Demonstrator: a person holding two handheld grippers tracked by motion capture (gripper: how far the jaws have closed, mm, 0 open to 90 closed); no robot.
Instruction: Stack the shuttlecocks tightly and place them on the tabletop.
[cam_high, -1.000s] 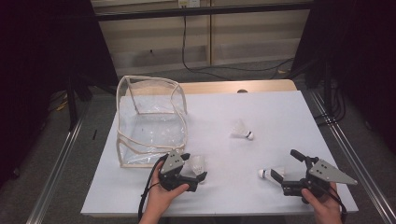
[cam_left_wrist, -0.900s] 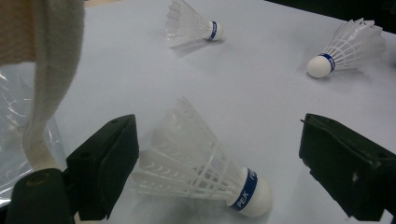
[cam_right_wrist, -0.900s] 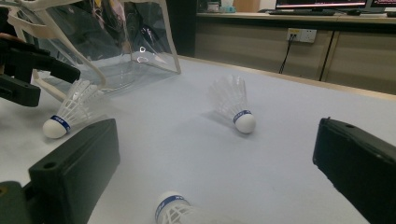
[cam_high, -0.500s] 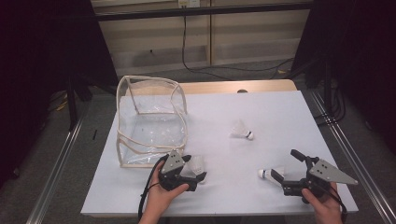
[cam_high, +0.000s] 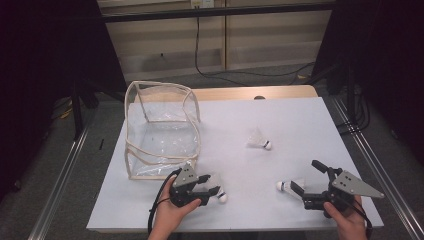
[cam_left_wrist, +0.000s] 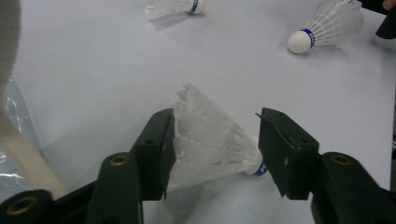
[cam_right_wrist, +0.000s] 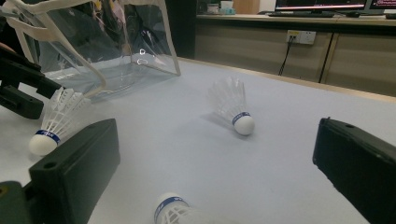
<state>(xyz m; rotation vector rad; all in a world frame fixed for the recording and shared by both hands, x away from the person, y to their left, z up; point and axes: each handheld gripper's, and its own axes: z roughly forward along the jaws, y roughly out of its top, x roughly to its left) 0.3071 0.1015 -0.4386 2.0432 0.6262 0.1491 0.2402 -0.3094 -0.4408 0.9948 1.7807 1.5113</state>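
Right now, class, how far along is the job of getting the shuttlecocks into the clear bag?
Done: nothing; the clear bag looks empty. In hand: the left gripper has just been closing around one shuttlecock. Left: a second shuttlecock between the open right gripper jaws, and a third mid-table.

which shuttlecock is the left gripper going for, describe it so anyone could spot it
Start at the clear bag on the white table. Just in front of its near corner, the left gripper has been closing around a shuttlecock; the other two lie free.
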